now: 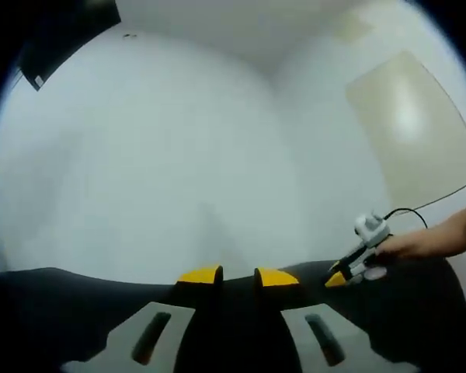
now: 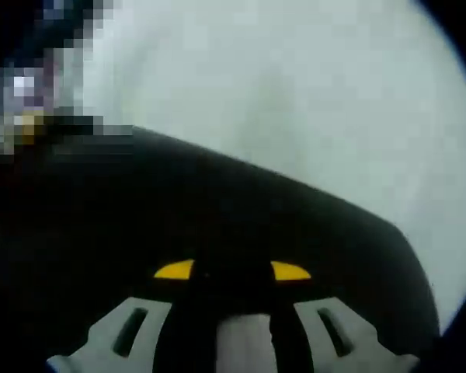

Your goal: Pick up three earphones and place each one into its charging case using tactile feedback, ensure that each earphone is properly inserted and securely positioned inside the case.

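Note:
My left gripper (image 1: pixel 238 277) hangs just above a black table (image 1: pixel 54 311), facing a white wall. Its yellow fingertips (image 1: pixel 200 274) stand a small gap apart with nothing between them. At the right of the left gripper view a hand (image 1: pixel 423 242) holds my right gripper (image 1: pixel 356 268) low over the table's far end. In the right gripper view my right gripper (image 2: pixel 232 270) is open over the dark tabletop (image 2: pixel 140 202), its yellow fingertips (image 2: pixel 175 270) wide apart. A pale rounded shape (image 2: pixel 245 342) sits low between its jaws, too blurred to identify.
A beige panel (image 1: pixel 408 124) is set in the white wall (image 1: pixel 155 155) at the right. A thin black cable (image 1: pixel 443 194) runs from the right gripper toward it. A dark object (image 1: pixel 58 35) juts in at the upper left. The table's curved edge (image 2: pixel 408 233) falls away at the right.

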`<action>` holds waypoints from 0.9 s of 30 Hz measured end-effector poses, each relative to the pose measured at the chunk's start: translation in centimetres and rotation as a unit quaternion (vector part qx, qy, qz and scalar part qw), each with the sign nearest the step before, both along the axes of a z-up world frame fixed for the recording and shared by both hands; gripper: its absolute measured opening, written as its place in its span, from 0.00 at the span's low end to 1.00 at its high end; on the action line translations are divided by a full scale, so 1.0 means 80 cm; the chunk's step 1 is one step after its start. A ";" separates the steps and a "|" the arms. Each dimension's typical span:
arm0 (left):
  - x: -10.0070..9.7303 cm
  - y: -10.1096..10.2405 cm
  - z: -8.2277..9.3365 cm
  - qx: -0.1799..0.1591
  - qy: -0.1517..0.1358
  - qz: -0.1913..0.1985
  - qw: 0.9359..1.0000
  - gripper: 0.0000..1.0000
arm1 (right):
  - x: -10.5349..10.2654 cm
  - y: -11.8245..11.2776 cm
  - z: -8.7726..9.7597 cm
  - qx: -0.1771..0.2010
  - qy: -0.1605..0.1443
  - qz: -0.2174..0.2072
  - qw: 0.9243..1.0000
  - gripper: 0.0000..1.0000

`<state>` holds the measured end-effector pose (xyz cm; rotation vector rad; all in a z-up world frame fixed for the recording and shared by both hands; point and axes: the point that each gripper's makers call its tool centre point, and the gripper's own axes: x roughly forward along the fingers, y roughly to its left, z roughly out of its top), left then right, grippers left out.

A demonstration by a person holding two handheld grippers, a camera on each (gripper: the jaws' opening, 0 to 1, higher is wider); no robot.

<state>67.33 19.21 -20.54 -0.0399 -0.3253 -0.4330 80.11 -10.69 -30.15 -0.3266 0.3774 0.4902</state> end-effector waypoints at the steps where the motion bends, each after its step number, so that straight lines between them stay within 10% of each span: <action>1: 0.000 -0.001 0.000 0.001 0.000 -0.001 1.000 0.15 | 0.000 0.000 -0.002 0.000 0.002 0.000 1.000 0.36; 18: 0.001 -0.004 -0.002 0.008 0.004 0.000 1.000 0.15 | -0.003 0.001 -0.006 -0.031 0.027 0.005 0.999 0.39; 27: 0.001 -0.004 -0.003 0.010 0.006 -0.002 1.000 0.15 | -0.048 -0.011 0.082 0.113 -0.067 0.001 0.991 0.41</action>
